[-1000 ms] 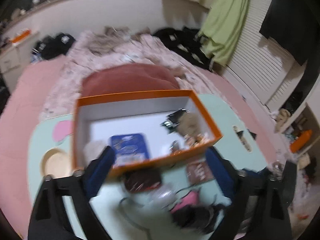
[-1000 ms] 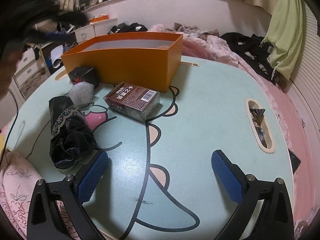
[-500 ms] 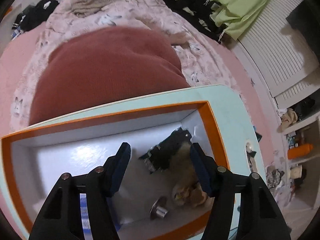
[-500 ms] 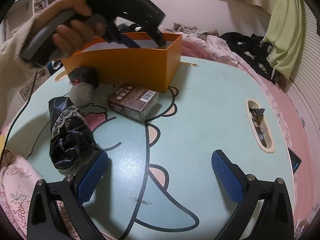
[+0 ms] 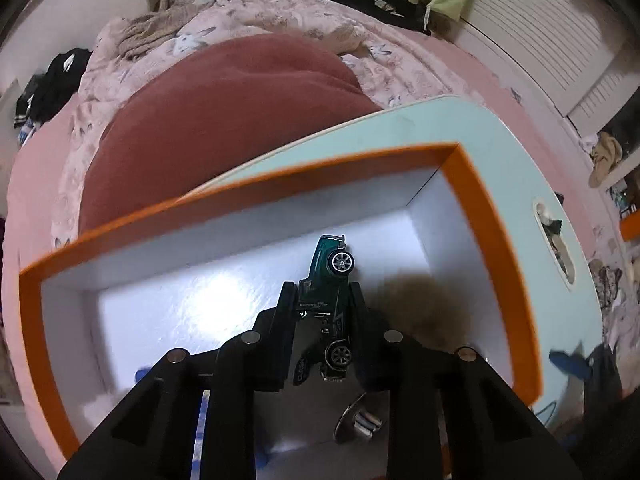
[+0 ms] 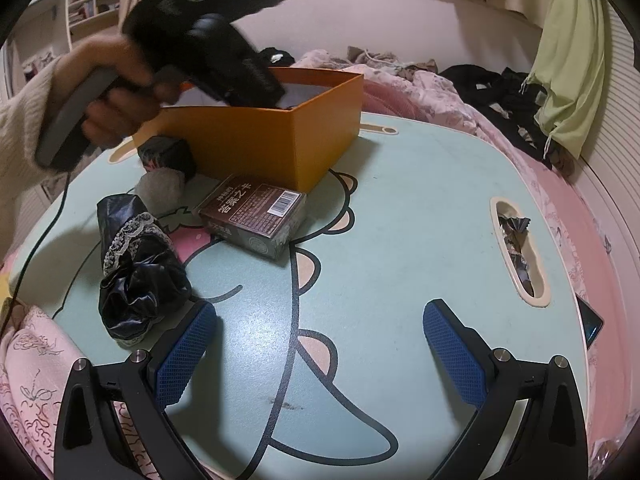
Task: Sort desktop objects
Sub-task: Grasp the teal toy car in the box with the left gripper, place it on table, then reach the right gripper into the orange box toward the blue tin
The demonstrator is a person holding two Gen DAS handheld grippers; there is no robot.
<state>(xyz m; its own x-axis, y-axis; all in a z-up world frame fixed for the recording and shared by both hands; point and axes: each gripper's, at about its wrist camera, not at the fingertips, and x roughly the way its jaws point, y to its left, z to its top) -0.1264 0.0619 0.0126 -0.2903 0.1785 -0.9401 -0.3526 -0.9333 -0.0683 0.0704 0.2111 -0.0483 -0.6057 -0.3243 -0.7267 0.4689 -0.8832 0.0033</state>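
Note:
My left gripper (image 5: 322, 296) is shut on a dark green toy car (image 5: 329, 280) inside the orange box (image 5: 496, 240), over its white floor. A brown fuzzy thing (image 5: 424, 316) and a small metal piece (image 5: 360, 420) lie in the box beside it. My right gripper (image 6: 316, 332) is open and empty, low over the pale green table (image 6: 400, 220). In the right wrist view the left gripper (image 6: 224, 56) reaches into the orange box (image 6: 260, 148). A brown carton (image 6: 252, 214), a black lace-trimmed bundle (image 6: 136, 276) and a grey ball (image 6: 160, 188) lie on the table.
A dark wrapped item (image 6: 168, 156) sits against the box's front wall. The table has an oval slot (image 6: 518, 248) holding scraps at the right. A dark red cushion (image 5: 224, 120) and a pink bed with clothes (image 5: 280, 20) lie beyond the table.
My left gripper moved over the box, went down into it and closed on the green toy car. My right gripper has not moved.

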